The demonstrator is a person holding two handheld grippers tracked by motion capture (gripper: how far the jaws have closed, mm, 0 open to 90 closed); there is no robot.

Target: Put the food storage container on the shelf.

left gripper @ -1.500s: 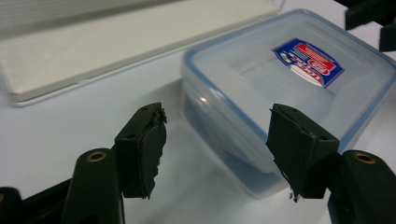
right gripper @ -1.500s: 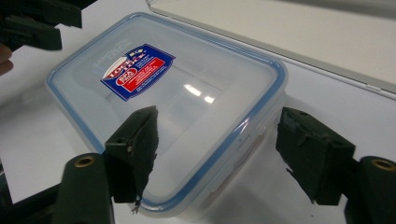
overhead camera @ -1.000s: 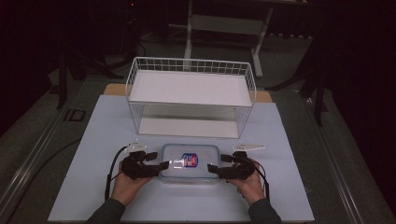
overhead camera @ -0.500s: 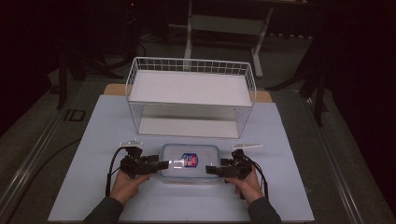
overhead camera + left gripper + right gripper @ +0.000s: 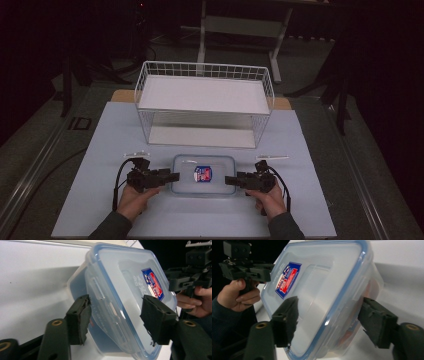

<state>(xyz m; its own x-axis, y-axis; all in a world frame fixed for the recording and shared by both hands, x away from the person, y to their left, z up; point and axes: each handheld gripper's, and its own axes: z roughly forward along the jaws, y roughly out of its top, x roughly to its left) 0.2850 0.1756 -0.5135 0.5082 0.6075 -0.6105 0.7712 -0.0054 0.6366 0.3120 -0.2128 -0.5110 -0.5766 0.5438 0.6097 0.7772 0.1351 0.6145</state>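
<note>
Lidded plastic container (image 5: 204,174) lower centre of high view. Left gripper (image 5: 115,320) jaws just closing astride its end clip, pads near, contact unclear. Right gripper (image 5: 328,322) closing too, far pad clear of wall

High view overhead — gripper views close, sharing the container (image 5: 204,174).

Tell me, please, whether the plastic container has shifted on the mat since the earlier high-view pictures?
No. The plastic container sits in the same spot in front of the wire basket, between the same two thin strips on the mat.
</note>
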